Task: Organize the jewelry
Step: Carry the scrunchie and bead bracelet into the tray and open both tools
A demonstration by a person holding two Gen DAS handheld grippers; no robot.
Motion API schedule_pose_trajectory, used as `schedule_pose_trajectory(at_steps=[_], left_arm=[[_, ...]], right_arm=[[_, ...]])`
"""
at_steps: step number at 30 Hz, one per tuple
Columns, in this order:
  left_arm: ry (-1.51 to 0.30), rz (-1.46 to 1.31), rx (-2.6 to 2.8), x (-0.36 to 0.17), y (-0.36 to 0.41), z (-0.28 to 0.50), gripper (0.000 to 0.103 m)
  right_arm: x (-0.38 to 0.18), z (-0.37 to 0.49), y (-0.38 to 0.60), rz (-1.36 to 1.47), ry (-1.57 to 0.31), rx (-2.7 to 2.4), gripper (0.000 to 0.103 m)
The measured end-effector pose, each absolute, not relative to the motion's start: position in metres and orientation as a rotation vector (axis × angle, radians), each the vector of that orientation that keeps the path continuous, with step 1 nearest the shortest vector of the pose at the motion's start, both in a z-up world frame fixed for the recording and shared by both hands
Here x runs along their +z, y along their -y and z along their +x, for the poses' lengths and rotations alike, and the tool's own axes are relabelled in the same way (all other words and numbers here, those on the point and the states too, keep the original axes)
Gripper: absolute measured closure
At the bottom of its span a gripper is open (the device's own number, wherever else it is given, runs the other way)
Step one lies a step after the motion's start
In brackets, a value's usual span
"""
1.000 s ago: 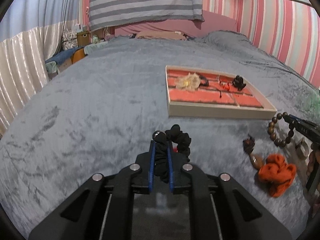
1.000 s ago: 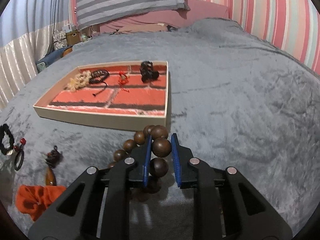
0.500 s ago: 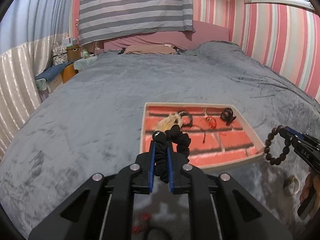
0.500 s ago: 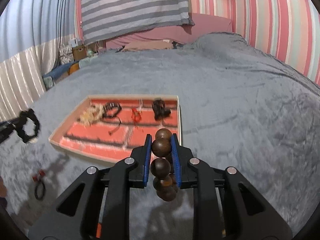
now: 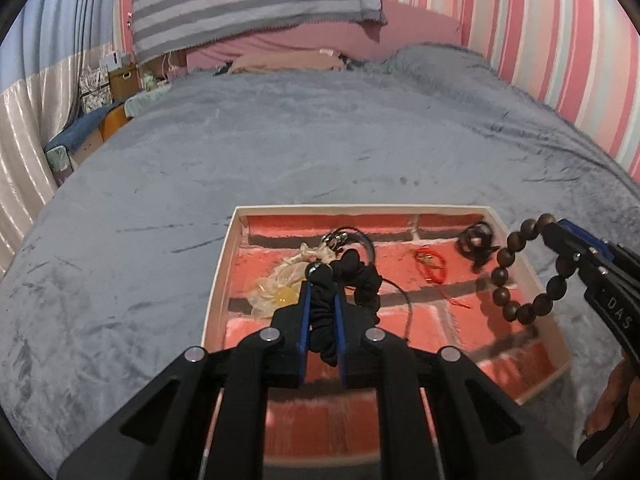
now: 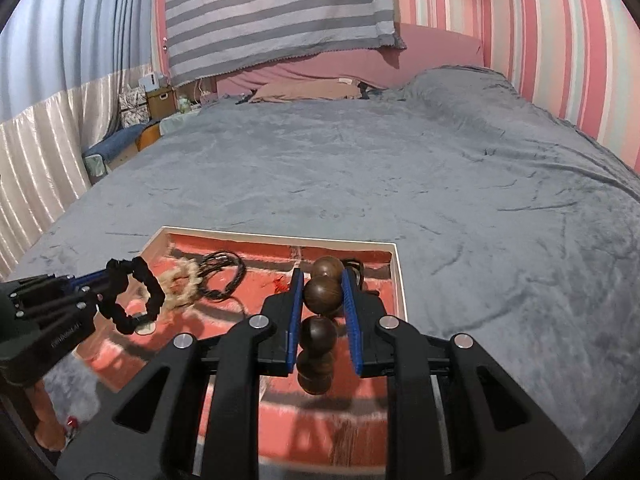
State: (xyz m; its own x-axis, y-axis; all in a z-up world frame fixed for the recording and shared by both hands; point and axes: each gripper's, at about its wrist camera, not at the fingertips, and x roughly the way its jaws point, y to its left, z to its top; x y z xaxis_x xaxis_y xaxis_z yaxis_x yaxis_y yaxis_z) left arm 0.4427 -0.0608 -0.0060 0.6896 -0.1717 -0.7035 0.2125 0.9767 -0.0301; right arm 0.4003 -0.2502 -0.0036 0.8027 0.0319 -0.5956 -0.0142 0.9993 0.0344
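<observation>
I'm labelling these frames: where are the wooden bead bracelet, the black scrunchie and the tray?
wooden bead bracelet (image 6: 322, 295): right wrist view, clamped bead.
black scrunchie (image 5: 362, 280): left wrist view, bunched fabric loop.
tray (image 5: 218, 280): left wrist view, left rim.

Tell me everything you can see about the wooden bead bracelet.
The wooden bead bracelet is a loop of large, round, dark brown beads with a glossy, wood-like grain. The right hand-held gripper is shut on one bead, and the rest of the loop hangs free below it, over the right side of the tray, touching nothing else that I can see.
</observation>
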Motion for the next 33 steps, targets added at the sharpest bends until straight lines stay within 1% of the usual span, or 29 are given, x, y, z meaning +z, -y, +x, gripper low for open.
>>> schedule_pose_trajectory(at_steps=[3, 9, 15, 23, 25, 26, 27, 28, 29, 30, 31, 32, 33], left_arm=[[-0.83, 0.053, -0.195, -0.024, 0.063, 0.464, 0.092], [-0.927, 0.059, -0.153, -0.052, 0.059, 0.485, 0.092], [-0.956, 0.086, -0.131, -0.062, 0.062, 0.488, 0.09], [-0.995, 0.054, -0.108, -0.07, 0.053, 0.502, 0.09], [-1.0, 0.063, -0.101, -0.072, 0.053, 0.502, 0.08], [-1.0, 0.066, -0.1, -0.072, 0.054, 0.503, 0.067], [-0.994, 0.072, -0.096, -0.072, 0.054, 0.502, 0.058], [-0.99, 0.073, -0.098, -0.071, 0.054, 0.502, 0.057], [-0.987, 0.074, -0.101, -0.07, 0.055, 0.501, 0.056], [-0.984, 0.079, -0.104, -0.069, 0.055, 0.5, 0.054], [-0.981, 0.081, -0.103, -0.068, 0.056, 0.498, 0.053], [-0.979, 0.079, -0.104, -0.066, 0.055, 0.496, 0.051], [-0.975, 0.073, -0.111, -0.064, 0.054, 0.493, 0.048]], right_arm=[[-0.02, 0.417, 0.255, 0.02, -0.671, 0.007, 0.083], [-0.054, 0.423, 0.271, 0.009, -0.745, -0.053, 0.083], [-0.076, 0.435, 0.272, 0.001, -0.839, -0.073, 0.083], [-0.088, 0.454, 0.261, -0.045, -0.941, -0.078, 0.083], [-0.09, 0.456, 0.261, -0.041, -0.956, -0.077, 0.082], [-0.09, 0.456, 0.262, -0.04, -0.957, -0.078, 0.082], [-0.09, 0.456, 0.262, -0.043, -0.957, -0.079, 0.082], [-0.09, 0.457, 0.262, -0.047, -0.958, -0.079, 0.082], [-0.09, 0.456, 0.261, -0.056, -0.957, -0.08, 0.078], [-0.089, 0.455, 0.261, -0.061, -0.953, -0.079, 0.072], [-0.088, 0.454, 0.26, -0.064, -0.945, -0.081, 0.068], [-0.084, 0.45, 0.261, -0.064, -0.93, -0.081, 0.061], [-0.08, 0.446, 0.261, -0.061, -0.913, -0.078, 0.057]])
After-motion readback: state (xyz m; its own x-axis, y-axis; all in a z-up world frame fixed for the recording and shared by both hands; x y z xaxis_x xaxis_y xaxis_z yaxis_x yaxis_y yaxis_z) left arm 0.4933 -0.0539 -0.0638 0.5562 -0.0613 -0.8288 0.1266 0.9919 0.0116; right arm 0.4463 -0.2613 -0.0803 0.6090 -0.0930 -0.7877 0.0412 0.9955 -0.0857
